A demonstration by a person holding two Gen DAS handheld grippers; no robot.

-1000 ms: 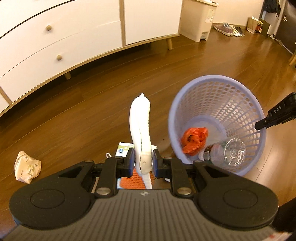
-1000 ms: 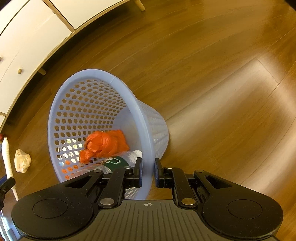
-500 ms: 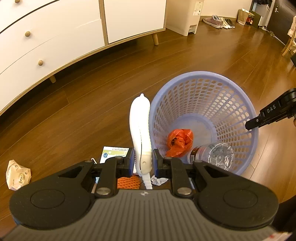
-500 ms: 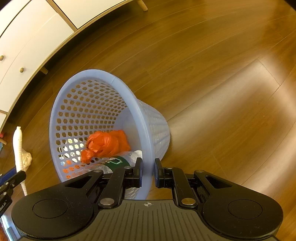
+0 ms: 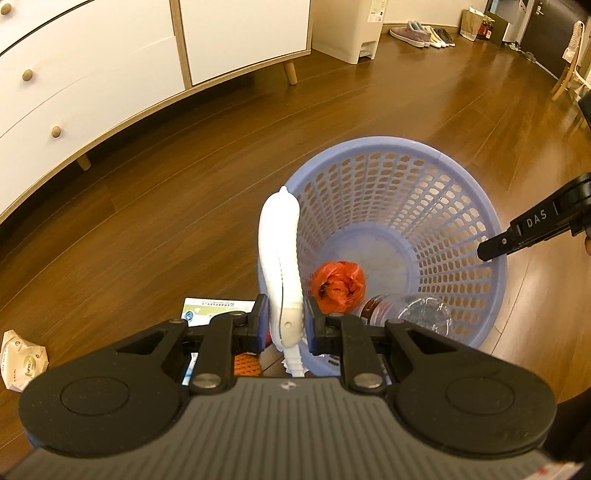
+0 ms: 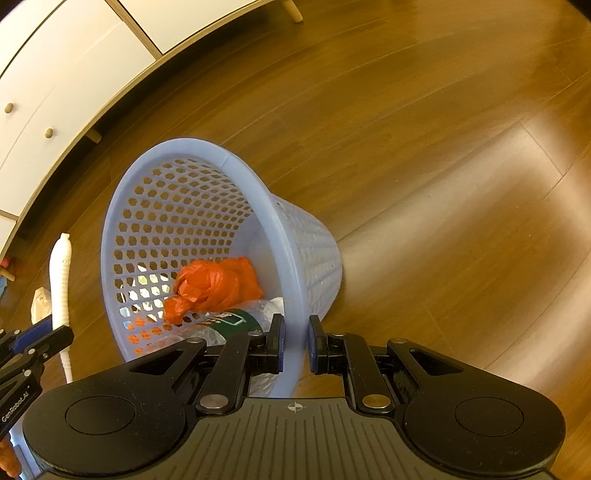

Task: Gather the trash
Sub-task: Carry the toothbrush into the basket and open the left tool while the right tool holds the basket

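Note:
A lilac perforated basket (image 5: 461, 184) (image 6: 122, 221) is tipped toward me, its rim clamped between the pads of my right gripper (image 6: 295, 343). Inside lie an orange plastic bag (image 5: 338, 284) (image 6: 214, 284) and a clear bottle (image 5: 421, 312) (image 6: 236, 321). My left gripper (image 5: 284, 325) is shut on a long white plastic piece (image 5: 279, 251) (image 6: 61, 280) that stands upright at the basket's near-left rim. On the floor lie a crumpled paper wrapper (image 5: 20, 360) (image 6: 38, 302), a white printed card (image 5: 214, 306) and an orange net (image 5: 245, 363) under the left gripper.
A white sideboard with drawers on wooden legs (image 5: 110, 74) runs along the back left. A white pedal bin (image 5: 354, 26), shoes (image 5: 421, 31) and a paper bag (image 5: 472, 24) stand far back. Wooden floor (image 6: 443, 147) extends to the right of the basket.
My left gripper has carried the white piece rightward, from beside the basket to its near-left rim. The right gripper keeps holding the tilted basket's rim.

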